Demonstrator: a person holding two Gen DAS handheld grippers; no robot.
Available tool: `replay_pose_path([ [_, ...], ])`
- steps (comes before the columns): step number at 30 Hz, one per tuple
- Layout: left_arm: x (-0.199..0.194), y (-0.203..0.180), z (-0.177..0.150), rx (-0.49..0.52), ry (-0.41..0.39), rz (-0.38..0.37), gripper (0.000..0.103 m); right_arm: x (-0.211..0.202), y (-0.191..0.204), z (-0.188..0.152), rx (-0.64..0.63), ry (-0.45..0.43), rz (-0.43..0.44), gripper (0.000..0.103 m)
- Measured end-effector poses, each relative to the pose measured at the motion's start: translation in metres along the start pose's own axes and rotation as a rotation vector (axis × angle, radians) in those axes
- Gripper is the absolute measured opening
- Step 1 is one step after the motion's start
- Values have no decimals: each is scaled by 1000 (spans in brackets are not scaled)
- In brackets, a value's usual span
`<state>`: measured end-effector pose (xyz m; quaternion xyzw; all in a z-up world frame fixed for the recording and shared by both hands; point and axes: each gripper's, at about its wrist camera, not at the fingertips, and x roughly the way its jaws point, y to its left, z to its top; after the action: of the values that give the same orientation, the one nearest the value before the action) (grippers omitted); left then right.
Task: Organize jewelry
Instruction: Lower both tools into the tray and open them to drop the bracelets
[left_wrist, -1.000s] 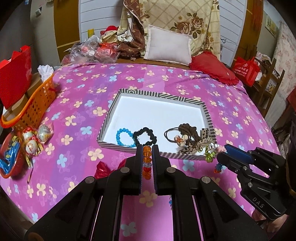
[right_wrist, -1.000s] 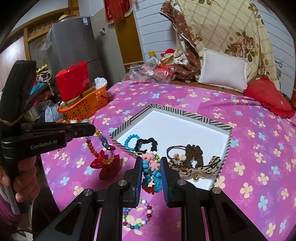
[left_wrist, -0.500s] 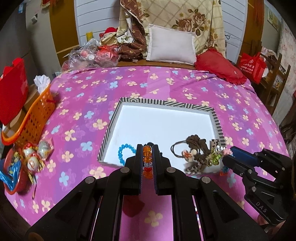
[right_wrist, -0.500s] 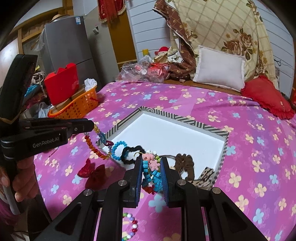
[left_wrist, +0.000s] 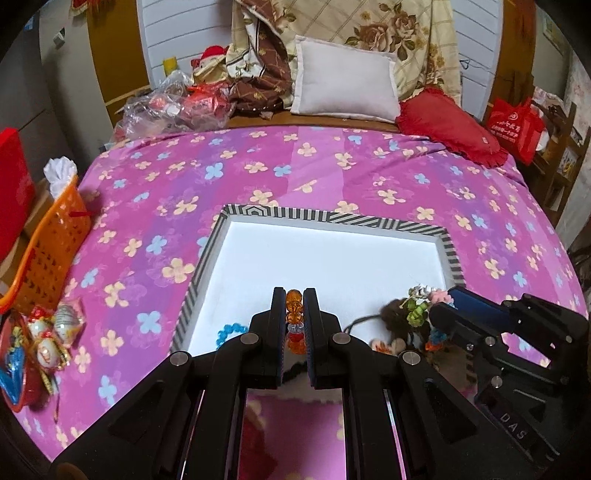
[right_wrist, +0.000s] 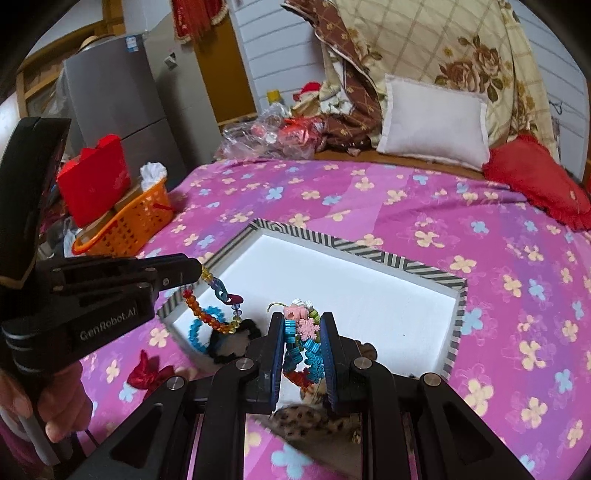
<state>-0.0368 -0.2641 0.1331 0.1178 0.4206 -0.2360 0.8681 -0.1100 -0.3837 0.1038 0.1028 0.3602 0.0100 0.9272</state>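
Note:
A striped-rim white tray lies on the pink flowered bedspread. My left gripper is shut on an orange bead bracelet, which hangs over the tray's near left corner in the right wrist view. My right gripper is shut on a blue-and-pink flower bracelet, held above the tray's near part; it shows at the right of the left wrist view. A blue bead bracelet, a black scrunchie and brown hair ties lie in the tray.
An orange basket and a red box stand at the left bed edge. Wrapped sweets lie at the near left. A red bow lies on the spread. Pillows and a red cushion are at the back.
Both grippers have moved forward with their bracelets, from before the tray's near edge to above its near part. Both have stayed shut.

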Motion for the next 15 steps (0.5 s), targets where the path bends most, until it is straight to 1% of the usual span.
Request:
replay_pose_path([
  [4, 35, 6, 0, -37, 53, 8, 8, 32, -9, -4, 27, 44, -1, 18],
  [9, 67, 20, -13, -71, 116, 24, 8, 64, -19, -18, 61, 109, 11, 18],
  [11, 76, 26, -19, -86, 140, 29, 8, 71, -24, -25, 86, 133, 16, 18],
  [14, 83, 33, -26, -105, 166, 31, 8, 73, -26, -31, 98, 146, 20, 18],
  [15, 84, 34, -27, -111, 172, 32, 8, 72, -26, -31, 97, 145, 21, 20],
])
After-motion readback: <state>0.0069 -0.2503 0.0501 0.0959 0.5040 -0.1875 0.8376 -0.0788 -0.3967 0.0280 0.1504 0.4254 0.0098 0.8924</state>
